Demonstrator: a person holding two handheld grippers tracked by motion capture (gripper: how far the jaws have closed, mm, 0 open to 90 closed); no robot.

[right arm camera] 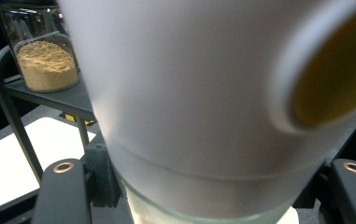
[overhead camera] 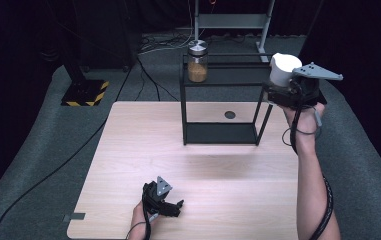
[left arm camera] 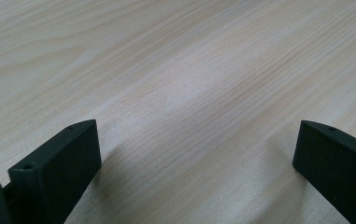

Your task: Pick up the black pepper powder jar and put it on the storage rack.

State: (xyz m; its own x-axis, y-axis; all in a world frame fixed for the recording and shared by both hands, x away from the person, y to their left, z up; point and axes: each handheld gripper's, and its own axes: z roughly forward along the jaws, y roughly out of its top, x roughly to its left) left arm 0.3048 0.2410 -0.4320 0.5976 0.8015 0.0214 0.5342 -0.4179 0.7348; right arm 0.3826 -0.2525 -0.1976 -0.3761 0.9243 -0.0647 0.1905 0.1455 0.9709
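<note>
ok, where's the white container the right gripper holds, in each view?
High view: white container at upper right, in the right gripper, beside the black shelf rack.
Left gripper view: not in it; bare wooden table.
Right gripper view: white container looms across the centre, between the jaws.
Shared landmark: jar of brown powder on the rack's top shelf.

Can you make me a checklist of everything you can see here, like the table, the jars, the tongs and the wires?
Surface: pale wood table, bare around the left tongs.
Job's things: white container held up at the right end of the black shelf rack; glass jar of tan powder on its top shelf.
Clutter: nothing seen.
Grippers: right tongs shut on white container; left tongs open, low over the table.
Cables: black cables on the floor.
Surroundings: grey floor, dark backdrop, yellow-black striped base.
</note>
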